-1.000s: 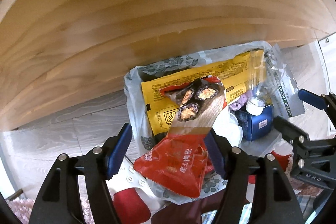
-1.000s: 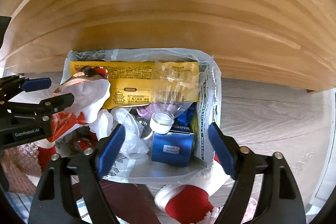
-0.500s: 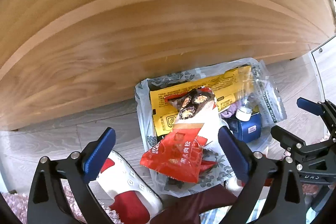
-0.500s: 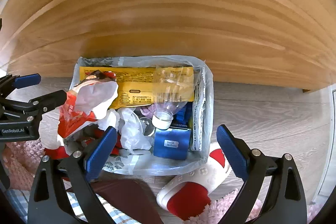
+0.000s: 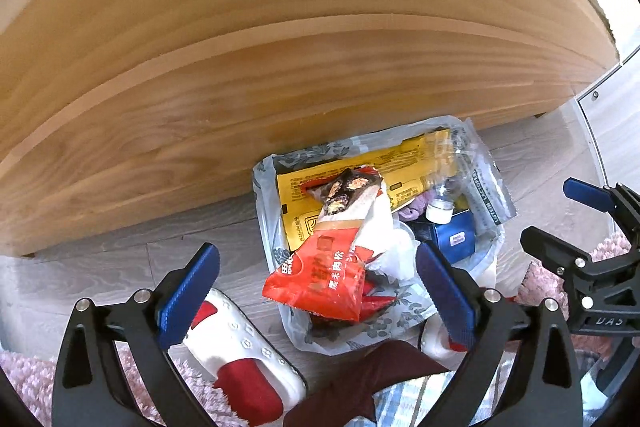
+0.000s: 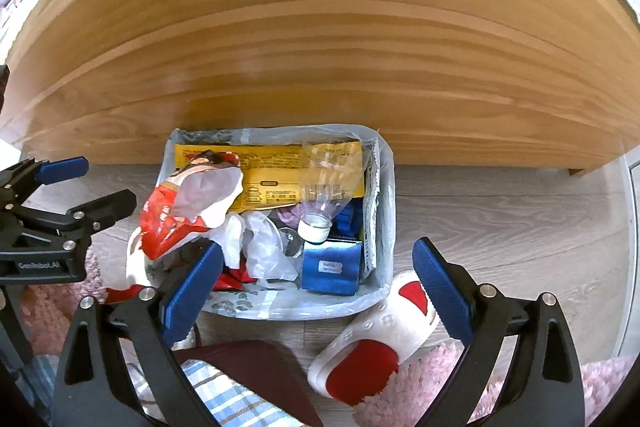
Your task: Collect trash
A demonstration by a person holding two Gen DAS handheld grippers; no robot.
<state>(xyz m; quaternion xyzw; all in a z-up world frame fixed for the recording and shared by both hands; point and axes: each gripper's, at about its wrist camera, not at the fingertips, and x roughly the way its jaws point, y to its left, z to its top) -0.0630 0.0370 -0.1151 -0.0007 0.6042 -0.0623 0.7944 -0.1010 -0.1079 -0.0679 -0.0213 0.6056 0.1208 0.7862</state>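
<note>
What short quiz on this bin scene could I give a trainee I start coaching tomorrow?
1. True or false: the left hand-held gripper is clamped on the red wrapper.
2. Which lies nearest the blue box in the bin? A. bottle B. slipper C. pink rug
3. What does the bin stand against?

Key: 1. False; both it and the right hand-held gripper are open and empty. 2. A. 3. The wooden panel.
</note>
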